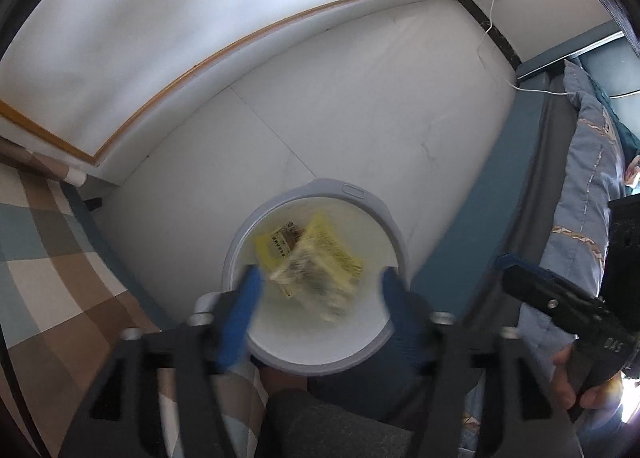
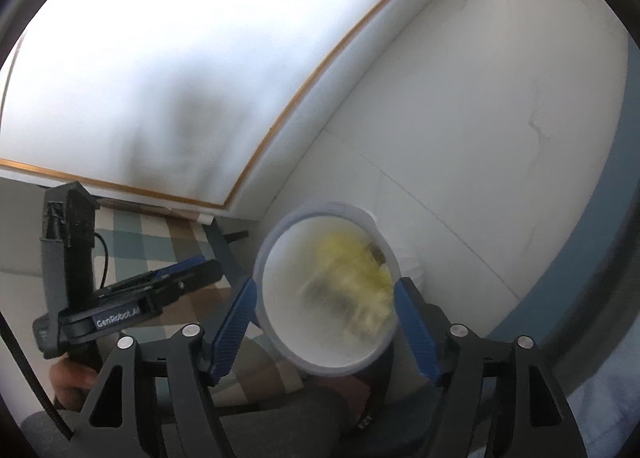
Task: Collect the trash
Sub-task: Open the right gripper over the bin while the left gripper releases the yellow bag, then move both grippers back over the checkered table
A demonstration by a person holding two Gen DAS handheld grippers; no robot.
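Legible writing first: "GenRobot.AI" in white on the black body of the left gripper [image 2: 200, 270] as seen from the right wrist view; on the right gripper [image 1: 516, 270], seen from the left wrist view, only small white letters near its handle, upside down and too small to read with certainty. Dense dark print and a barcode-like block on the yellow wrapper [image 1: 316, 258], blurred beyond reading.

Wrapper inside the round grey-rimmed trash bin [image 1: 352, 192], against its white liner, toward the far side of the opening. Bin standing on the white floor [image 1: 360, 98], beside the blue bed frame [image 1: 456, 258] and near the checked cloth [image 1: 44, 266].

Left gripper [image 1: 318, 290] spread wide over the bin mouth, blue fingers [image 1: 244, 298] apart with nothing between them. Right gripper [image 2: 324, 290] likewise spread, its blue fingers [image 2: 236, 314] either side of the bin [image 2: 280, 242], holding nothing.

Only in the left wrist view: a wall socket with a white cable [image 1: 486, 34] running down to the bed, patterned blue bedding [image 1: 580, 162], wrapper [image 2: 356, 270] details sharper than in the other. Only in the right wrist view: the left gripper's upright black handle with its dark cord [image 2: 105, 258], and the brand name.
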